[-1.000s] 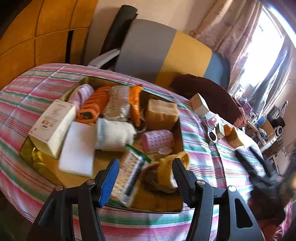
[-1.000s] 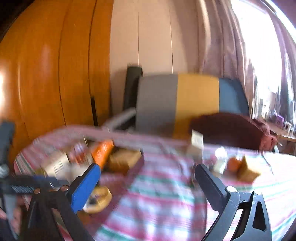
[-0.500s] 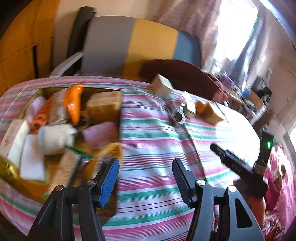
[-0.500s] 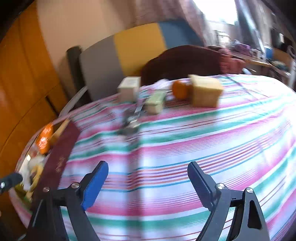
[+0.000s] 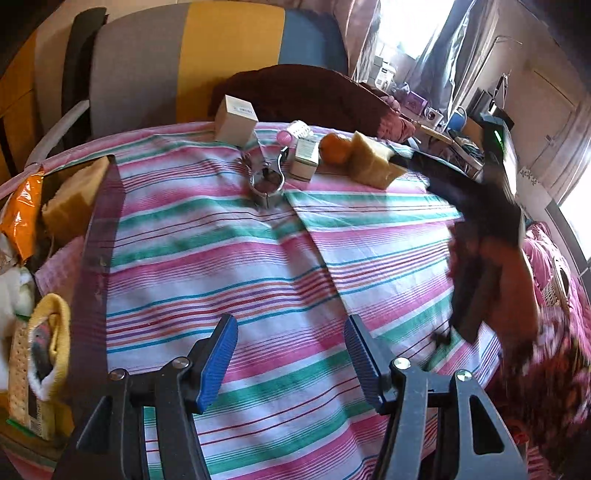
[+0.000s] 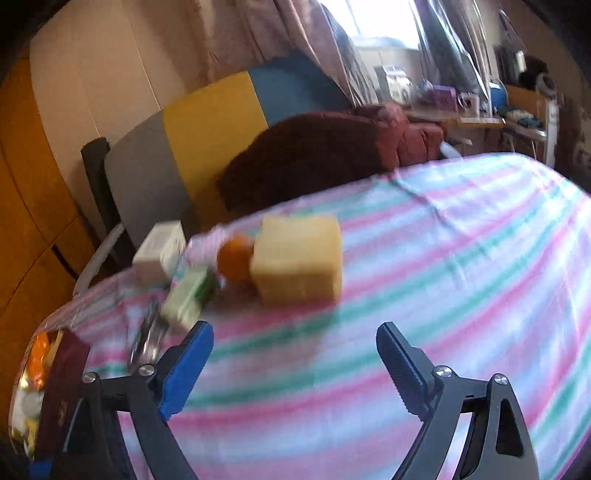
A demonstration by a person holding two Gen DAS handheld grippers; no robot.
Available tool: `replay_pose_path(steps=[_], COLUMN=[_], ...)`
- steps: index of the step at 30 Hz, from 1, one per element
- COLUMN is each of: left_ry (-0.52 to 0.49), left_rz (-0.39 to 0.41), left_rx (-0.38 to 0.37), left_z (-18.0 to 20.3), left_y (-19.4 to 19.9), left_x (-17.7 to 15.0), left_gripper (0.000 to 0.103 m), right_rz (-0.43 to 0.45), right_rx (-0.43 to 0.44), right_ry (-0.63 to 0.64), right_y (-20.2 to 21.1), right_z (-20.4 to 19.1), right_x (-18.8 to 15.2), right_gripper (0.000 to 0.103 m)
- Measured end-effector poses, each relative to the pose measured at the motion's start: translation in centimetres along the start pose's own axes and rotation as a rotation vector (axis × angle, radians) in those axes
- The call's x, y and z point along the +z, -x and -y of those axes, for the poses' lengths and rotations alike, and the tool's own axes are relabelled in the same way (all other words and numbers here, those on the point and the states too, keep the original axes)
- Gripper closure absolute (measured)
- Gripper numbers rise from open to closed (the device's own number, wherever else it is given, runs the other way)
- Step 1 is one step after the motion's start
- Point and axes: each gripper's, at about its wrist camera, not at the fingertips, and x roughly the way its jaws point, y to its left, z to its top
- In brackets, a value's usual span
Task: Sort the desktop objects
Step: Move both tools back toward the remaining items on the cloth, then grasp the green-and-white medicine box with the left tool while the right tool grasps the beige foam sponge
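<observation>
Both empty, jaws wide: left gripper [image 5: 290, 341] and right gripper [image 6: 295, 349] above striped pink-green cloth-covered bench [image 5: 295, 258]. Ahead, pale yellow sponge block [image 6: 297, 260] touching round orange fruit [image 6: 235, 260], beside small white-green carton [image 6: 190, 297].

— What lies under the tongs? 
— A pink, green and white striped cotton tablecloth [image 5: 280, 266], spreading ahead of them and to both sides.
— And past the far edge? 
— A padded chair with grey, yellow and blue back panels [image 5: 207, 62], ahead and slightly left. A dark maroon fuzzy blanket [image 6: 306, 162] is heaped beside it.
— To the right? 
— Pale patterned curtains [image 6: 306, 40] by a bright window [image 5: 402, 26], with a cluttered wooden side table [image 6: 480, 118] below.
— Left? 
— Orange wooden wall panels [image 6: 26, 192].
</observation>
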Motion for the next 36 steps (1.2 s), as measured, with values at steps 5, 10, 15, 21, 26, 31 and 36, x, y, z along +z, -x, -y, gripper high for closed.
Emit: replay_pose_path(steps=[5,10,15,21,26,31,36], left_ry=[0.034,0.053,0.043,-0.005,-0.037,-0.066,-0.134], left_rz=[-0.021,-0.020,-0.020,-0.006,0.014,0.019,0.001], left_rx=[0.003,0.031,0.032,0.005,0.020,0.048,0.103], left_z=[-0.6,-1.2,-0.7,1.6,3.4,4.7,5.3], left_y=[-0.3,-0.7,-1.9,-4.8,-8.1,-11.2,-14.2], left_x=[-0.2,0.0,1.5,5.7,10.2,14.2,17.0], left_gripper=[0.042,0.042,0.042,0.042,0.042,0.042,0.044], right_rz=[-0.004,-0.053,-0.084,-0.062,-0.021,-0.008,-0.019], right_rx=[-0.003,-0.044,0.003,0.016,0.027,0.070,0.090], right_ry=[-0.016,0.021,0.063,0.013,-0.086,-0.167,-0.179], right_y=[-3.3,-6.7,-7.6,-5.1,-2.6,-2.4,-2.9], right_z=[-0.2,0.0,0.2,2.0,4.4,6.0,6.1], right_x=[3.2,3.7,3.2,1.6,-0.1,-0.5,-0.7], right_gripper=[0.005,0.012,0.031,0.032,0.032,0.031,0.029])
